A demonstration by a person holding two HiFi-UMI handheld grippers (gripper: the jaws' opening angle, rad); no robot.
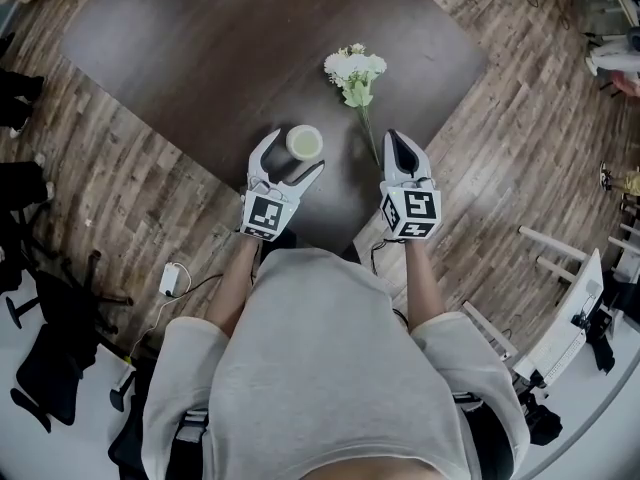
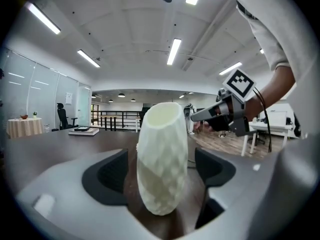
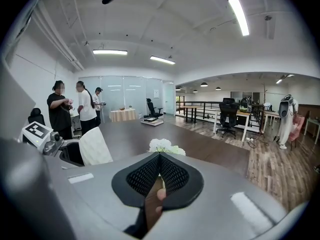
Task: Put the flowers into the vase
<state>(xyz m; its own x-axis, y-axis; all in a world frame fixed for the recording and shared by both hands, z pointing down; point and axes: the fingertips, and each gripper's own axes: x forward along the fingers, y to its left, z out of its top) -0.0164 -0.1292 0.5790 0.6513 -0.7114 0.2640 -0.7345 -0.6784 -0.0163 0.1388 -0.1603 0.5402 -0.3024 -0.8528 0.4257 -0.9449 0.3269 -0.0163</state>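
Left gripper (image 1: pixel 293 156), jaws spread wide, is set around the upright vase (image 2: pixel 162 154) without pressing it. Right gripper (image 1: pixel 396 148) is closed beside the stem of the flowers (image 1: pixel 355 68), which lie on the table (image 1: pixel 200 58). Securing the vase is judged the step in hand; the stem must next be lifted to its mouth. Counted: one vase, one bunch.

The flowers (image 1: pixel 355 71) are trailing a thin stem (image 1: pixel 368 133) beside the right gripper (image 1: pixel 393 138); whether it is being pinched is hidden.
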